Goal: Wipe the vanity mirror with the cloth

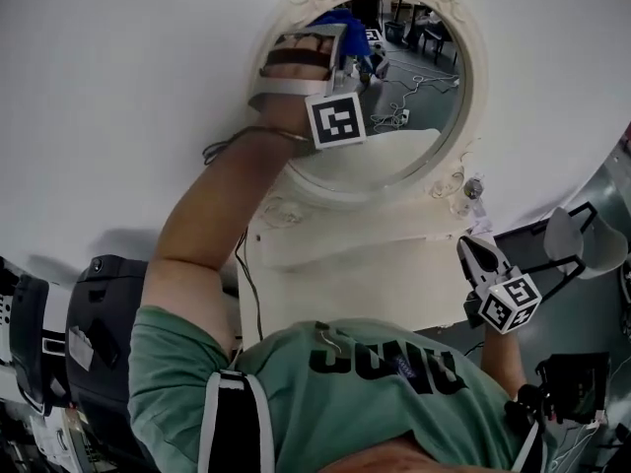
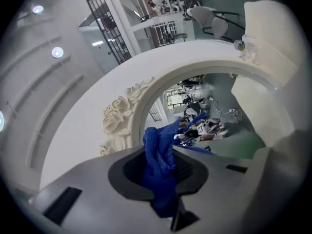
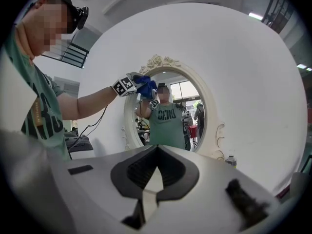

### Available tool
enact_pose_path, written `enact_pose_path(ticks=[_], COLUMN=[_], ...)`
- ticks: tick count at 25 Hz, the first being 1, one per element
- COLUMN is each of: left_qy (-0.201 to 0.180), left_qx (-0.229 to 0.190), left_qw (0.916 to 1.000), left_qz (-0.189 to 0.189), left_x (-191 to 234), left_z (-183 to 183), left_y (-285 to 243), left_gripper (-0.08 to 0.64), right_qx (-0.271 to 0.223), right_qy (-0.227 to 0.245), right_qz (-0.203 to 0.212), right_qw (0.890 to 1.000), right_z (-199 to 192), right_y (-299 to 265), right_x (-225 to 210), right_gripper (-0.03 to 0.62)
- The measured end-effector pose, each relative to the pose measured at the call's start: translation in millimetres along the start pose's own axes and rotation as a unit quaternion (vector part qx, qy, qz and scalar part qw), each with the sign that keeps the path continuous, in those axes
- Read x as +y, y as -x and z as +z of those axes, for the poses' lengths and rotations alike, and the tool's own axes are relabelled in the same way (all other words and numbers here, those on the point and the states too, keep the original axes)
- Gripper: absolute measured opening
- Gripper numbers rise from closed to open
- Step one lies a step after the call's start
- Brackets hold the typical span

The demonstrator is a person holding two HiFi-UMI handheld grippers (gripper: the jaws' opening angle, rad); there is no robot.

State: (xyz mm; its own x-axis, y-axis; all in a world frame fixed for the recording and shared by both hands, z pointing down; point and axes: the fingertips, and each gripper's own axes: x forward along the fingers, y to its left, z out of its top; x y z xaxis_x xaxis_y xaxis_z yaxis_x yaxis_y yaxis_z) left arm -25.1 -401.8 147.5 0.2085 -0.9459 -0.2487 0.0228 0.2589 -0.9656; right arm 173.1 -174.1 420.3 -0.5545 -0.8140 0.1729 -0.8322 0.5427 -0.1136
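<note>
— Jaws of the left gripper (image 2: pixel 163 177): state?
— Clenched on the blue cloth (image 2: pixel 160 152). Cloth is bunched into a rope with its long axis along the jaws. Its free end points forward at the vanity mirror (image 2: pixel 204 99), near the carved roses (image 2: pixel 119 116) on the frame.
— Contact with the glass?
— Cannot tell from the left gripper view. In the right gripper view the cloth (image 3: pixel 145 87) sits at the upper left of the mirror (image 3: pixel 185 94), just under the rose crest.
— Left arm (image 1: pixel 212 205)?
— Raised, forearm bare, reaching up to the top of the mirror (image 1: pixel 414 97). The left gripper (image 1: pixel 340 42) is over the glass.
— Right gripper (image 3: pixel 153 186)?
— Jaws drawn together, nothing between them. It is held low, aimed at the mirror and well apart from the cloth. In the head view the right gripper (image 1: pixel 481 259) is below the frame's lower right.
</note>
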Motion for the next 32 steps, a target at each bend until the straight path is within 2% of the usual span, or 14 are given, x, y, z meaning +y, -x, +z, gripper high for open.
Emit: enact_pose_path(ticks=[2, 3, 6, 8, 12, 15, 19, 23, 28, 32], left_qy=[-0.001, -0.009, -0.056, -0.07, -0.058, -0.035, -0.016, -0.009, -0.046, -0.089], left_qx=[0.001, 0.003, 0.025, 0.037, 0.045, 0.028, -0.012, -0.047, -0.093, -0.118], left_qw=[1.0, 1.0, 0.9968, 0.9939, 0.9937, 0.9968, 0.9994, 0.9982, 0.9897, 0.977], left_qz=[-0.007, 0.002, 0.052, 0.078, 0.085, 0.066, 0.03, -0.035, -0.098, -0.153], left_x=[1, 4, 15, 21, 23, 2, -57, -149, -271, -348], left_z=[-4, -5, -11, -13, -15, -7, 22, 67, 117, 135], left_y=[-11, -15, -19, -18, -16, -15, -10, -2, 19, 43], left_gripper=[0.077, 0.077, 0.078, 0.077, 0.074, 0.063, 0.06, 0.06, 0.06, 0.061], right_qx=[-0.004, -0.005, -0.007, -0.005, 0.0, 0.005, 0.02, 0.034, 0.056, 0.073], right_qy=[0.001, 0.001, -0.003, -0.004, -0.001, 0.0, -0.007, -0.022, -0.036, -0.046], right_qz=[-0.001, -0.002, -0.006, -0.007, -0.002, 0.003, -0.001, -0.017, -0.04, -0.061], right_qw=[1.0, 1.0, 1.0, 1.0, 1.0, 1.0, 1.0, 0.999, 0.997, 0.994], right_z=[2, 2, 1, 1, 1, -1, -11, -25, -39, -43], right_y=[2, 3, 7, 9, 5, 1, 1, 6, 16, 25], right_x=[-2, -3, -8, -9, -3, 1, 0, -15, -25, -21], right_gripper=[0.005, 0.005, 0.005, 0.005, 0.005, 0.005, 0.005, 0.005, 0.005, 0.005])
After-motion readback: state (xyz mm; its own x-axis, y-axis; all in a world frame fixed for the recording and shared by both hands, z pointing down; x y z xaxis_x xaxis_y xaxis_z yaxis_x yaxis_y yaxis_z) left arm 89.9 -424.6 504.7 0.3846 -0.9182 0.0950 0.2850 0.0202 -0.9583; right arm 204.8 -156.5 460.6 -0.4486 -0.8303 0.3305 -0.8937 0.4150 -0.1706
